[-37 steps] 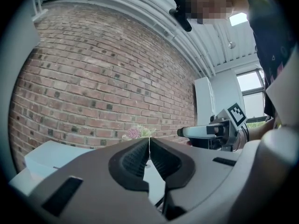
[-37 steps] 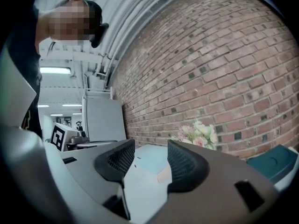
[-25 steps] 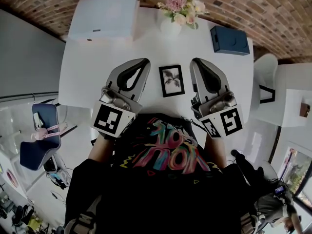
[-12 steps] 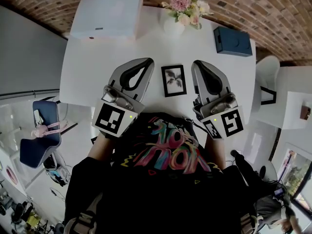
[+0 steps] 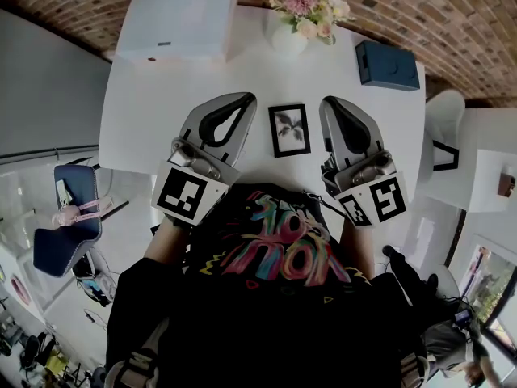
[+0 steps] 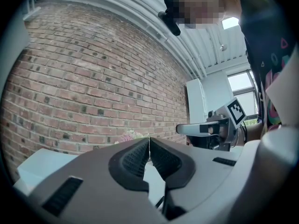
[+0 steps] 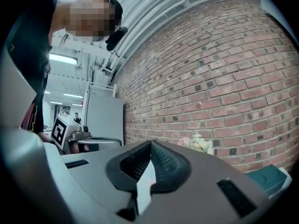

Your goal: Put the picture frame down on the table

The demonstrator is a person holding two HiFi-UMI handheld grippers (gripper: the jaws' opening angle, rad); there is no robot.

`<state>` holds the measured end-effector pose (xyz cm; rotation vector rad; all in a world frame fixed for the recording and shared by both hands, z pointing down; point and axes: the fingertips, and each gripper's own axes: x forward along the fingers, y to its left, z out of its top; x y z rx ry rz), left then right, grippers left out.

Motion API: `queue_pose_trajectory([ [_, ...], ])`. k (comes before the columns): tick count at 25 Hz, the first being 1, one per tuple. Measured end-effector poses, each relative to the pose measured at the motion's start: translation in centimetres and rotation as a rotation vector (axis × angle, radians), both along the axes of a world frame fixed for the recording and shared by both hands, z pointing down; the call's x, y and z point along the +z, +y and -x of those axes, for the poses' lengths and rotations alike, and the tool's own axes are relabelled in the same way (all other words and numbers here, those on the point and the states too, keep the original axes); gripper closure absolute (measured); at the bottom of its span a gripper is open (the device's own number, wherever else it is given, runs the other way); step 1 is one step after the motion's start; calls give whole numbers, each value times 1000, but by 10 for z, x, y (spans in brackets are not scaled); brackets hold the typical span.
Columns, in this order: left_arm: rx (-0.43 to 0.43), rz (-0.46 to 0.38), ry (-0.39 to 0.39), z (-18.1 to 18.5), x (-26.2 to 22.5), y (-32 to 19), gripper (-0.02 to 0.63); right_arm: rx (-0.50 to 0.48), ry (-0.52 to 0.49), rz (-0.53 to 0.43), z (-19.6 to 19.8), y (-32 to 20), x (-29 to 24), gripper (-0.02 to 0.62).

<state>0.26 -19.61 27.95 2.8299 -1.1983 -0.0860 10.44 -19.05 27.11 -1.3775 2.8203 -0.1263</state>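
Observation:
A small black picture frame [image 5: 289, 129] with a leaf print lies flat on the white table [image 5: 153, 95], between my two grippers. My left gripper [image 5: 249, 98] hangs just left of it, jaws shut and empty. To the frame's right, the right gripper [image 5: 327, 102] is likewise shut with nothing between its pads. In the left gripper view the left gripper [image 6: 149, 139] has its tips together, and the right gripper shows beyond it. The right gripper view has the right gripper [image 7: 150, 143] closed tip to tip. Neither gripper touches the frame.
A white box [image 5: 176, 23] sits at the table's far left, a white vase of flowers [image 5: 307, 14] at the far middle, and a dark blue box [image 5: 388, 65] at the far right. A brick wall [image 6: 93, 78] rises behind the table. A white chair [image 5: 443, 128] stands at the right.
The head view has shifted slightly; the frame and both grippers keep their places relative to each other. Nothing was taken hold of or let go.

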Motion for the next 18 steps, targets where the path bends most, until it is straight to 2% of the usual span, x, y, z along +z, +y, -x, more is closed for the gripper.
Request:
queue_pose_trajectory([
  [18,-11,-4,-3,2,-1,-3,580,25,-9,21,-10,-4,5,578],
])
